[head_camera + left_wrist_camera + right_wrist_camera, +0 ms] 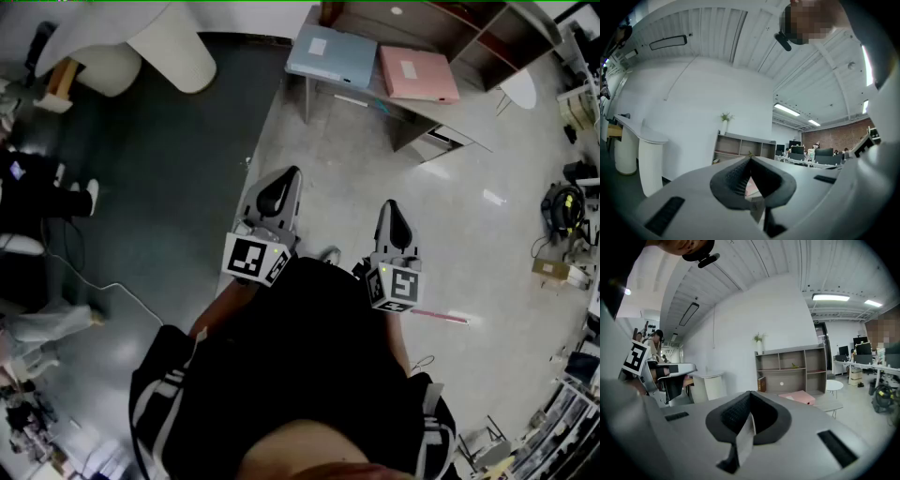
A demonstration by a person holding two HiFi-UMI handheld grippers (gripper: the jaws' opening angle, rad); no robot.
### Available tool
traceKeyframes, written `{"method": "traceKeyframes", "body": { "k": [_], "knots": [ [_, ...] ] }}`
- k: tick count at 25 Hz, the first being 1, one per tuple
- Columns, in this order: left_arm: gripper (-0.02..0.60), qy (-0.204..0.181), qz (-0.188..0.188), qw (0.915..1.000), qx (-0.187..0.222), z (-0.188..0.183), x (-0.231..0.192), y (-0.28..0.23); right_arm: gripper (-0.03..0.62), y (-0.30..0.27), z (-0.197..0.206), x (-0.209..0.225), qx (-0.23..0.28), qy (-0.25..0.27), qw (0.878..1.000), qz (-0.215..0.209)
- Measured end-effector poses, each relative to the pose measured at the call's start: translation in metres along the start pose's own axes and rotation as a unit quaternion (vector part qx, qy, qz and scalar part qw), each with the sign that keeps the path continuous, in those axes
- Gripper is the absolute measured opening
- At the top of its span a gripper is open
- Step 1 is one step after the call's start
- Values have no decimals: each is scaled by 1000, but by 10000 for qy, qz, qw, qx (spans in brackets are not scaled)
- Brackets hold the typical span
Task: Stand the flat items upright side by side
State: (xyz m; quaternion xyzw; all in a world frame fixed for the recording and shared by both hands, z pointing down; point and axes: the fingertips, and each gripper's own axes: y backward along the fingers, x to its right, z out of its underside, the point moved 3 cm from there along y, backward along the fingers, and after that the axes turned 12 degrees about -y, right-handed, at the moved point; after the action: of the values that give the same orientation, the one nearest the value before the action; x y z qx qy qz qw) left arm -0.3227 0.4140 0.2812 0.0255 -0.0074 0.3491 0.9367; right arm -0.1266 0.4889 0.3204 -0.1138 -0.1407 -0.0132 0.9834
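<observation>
pink flat case (418, 73): a thin rectangular slab with a pale label near one end. it lies flat on its broad face on the grey low table (450, 117), and in the right gripper view it shows beyond the jaws, in front of the shelves.
pale blue flat case (332, 56): the same thin slab shape, with a small pale square label on top. it lies flat just beside the pink one, on its left in the head view.
count of flat items: two, one pink and one pale blue. both lie down, neither upright.
brown open shelf unit (441, 28): one, directly behind the table.
left gripper (281, 187): jaws closed together with nothing between them. it is held over the floor, well apart from the table.
right gripper (392, 220): jaws pressed together, empty. it is beside the left one, also well apart from both cases.
count of grippers: two, each carrying a cube with square markers.
</observation>
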Motion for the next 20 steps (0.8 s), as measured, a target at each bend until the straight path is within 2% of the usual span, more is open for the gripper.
{"method": "traceKeyframes", "body": {
  "k": [9, 14, 15, 16, 17, 18, 19, 20],
  "knots": [
    [20, 22, 68, 10000, 33, -4, -6, -1, 23, -1, -5, -7, 118, 14, 9999, 32],
    [21, -35, 223, 9996, 140, -3, -4, -2, 24, -4, -2, -9, 104, -112, 9999, -54],
    [23, -39, 264, 9995, 181, -4, -3, -2, 38, -5, 0, -10, 89, -165, 9998, -69],
    [30, -23, 307, 9993, 209, -4, -2, -2, 92, -6, 2, -10, 67, -211, 9997, -79],
    [72, 14, 368, 9991, 216, -3, -1, -3, 176, -8, 4, -10, 38, -238, 9997, -86],
    [155, 47, 450, 9988, 198, -1, 0, -4, 212, -9, 5, -11, 11, -240, 9997, -83],
    [217, 61, 530, 9985, 158, 1, 1, -5, 212, -9, 6, -11, -9, -216, 9997, -69],
    [222, 58, 589, 9982, 107, 3, 1, -6, 212, -10, 6, -12, -26, -179, 9998, -47]
  ]
}}
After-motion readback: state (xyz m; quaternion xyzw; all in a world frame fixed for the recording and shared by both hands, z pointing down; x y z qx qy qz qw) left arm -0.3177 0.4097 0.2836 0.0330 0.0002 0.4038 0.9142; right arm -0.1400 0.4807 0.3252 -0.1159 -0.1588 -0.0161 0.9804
